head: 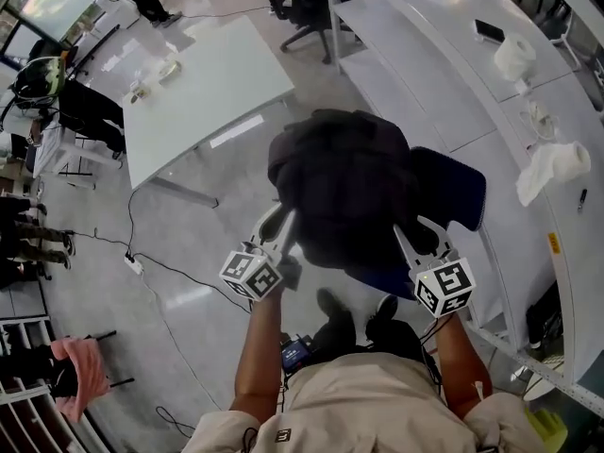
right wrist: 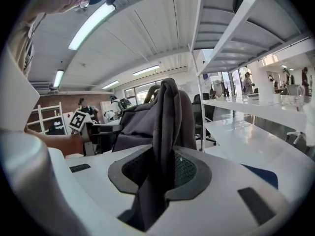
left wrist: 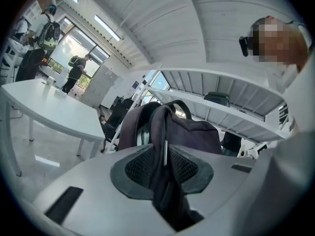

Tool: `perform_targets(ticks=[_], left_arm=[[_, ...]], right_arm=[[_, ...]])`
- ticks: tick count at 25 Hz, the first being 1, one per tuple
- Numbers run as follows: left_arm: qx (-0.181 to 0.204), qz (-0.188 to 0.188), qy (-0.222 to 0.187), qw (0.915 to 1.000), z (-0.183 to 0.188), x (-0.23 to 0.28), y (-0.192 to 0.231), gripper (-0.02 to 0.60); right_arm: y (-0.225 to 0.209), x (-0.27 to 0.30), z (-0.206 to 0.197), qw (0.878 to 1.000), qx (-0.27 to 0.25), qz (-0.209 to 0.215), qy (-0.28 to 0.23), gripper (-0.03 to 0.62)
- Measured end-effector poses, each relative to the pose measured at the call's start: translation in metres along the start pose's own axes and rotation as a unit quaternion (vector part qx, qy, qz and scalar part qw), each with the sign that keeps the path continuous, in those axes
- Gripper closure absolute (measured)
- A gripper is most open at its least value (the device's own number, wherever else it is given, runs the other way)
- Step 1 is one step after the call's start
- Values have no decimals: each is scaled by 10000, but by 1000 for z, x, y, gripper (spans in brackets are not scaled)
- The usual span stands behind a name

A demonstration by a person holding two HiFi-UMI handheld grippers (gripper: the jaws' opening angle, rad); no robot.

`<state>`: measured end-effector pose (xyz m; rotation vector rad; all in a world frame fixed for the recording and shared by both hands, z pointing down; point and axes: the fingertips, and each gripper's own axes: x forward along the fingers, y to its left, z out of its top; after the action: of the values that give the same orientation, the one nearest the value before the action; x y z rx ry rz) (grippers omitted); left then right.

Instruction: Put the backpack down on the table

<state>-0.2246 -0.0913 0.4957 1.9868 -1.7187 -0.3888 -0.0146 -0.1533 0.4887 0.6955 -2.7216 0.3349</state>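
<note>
A dark backpack (head: pixel 347 189) hangs in the air in front of me, held up by both grippers over a blue chair (head: pixel 457 194). At its lower left, my left gripper (head: pixel 280 229) is shut on a dark strap; in the left gripper view the strap (left wrist: pixel 166 191) runs between the mesh pads (left wrist: pixel 140 168), with the backpack (left wrist: pixel 192 134) beyond. At the bag's lower right, my right gripper (head: pixel 412 241) is shut on a fold of the bag's fabric (right wrist: pixel 165 132), pinched between its pads (right wrist: pixel 189 170). The white table (head: pixel 209 83) stands to the upper left.
A long white desk (head: pixel 444 83) runs along the right, carrying a paper roll (head: pixel 515 57), a white cloth (head: pixel 552 168) and a phone (head: pixel 489 31). A black office chair (head: pixel 307 8) stands at the top. Cables (head: pixel 160 264) trail over the floor at left.
</note>
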Motion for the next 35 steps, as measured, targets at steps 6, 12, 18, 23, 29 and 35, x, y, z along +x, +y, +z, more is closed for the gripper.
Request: perform_targets(ticks=[6,12,18,23,29,35], left_arm=[[136,-9,-401,9991,80,-40,39,491],[203,-5,-610,9979,140,-78,85,492],[381,224,-838,9955,203,-88,127,492],[313,484,-1141,9918,251,-89,173,492],[391,684,-1298,9884,313,-64,240,492],[457,894,-1215,9875,349,-35,313,492]], right_arm=[[59,47,62,9990,-270,211,-280,485],[114,97,109,9966,-592,370,-442,485],[140,160,157,9933,-729,672,-598,485],[154,226,200,9886,-915,956,-714,485],[155,322,243,9860,-870,1231,-708,485],[150,415,262,9850,-789,1422,-580,485]])
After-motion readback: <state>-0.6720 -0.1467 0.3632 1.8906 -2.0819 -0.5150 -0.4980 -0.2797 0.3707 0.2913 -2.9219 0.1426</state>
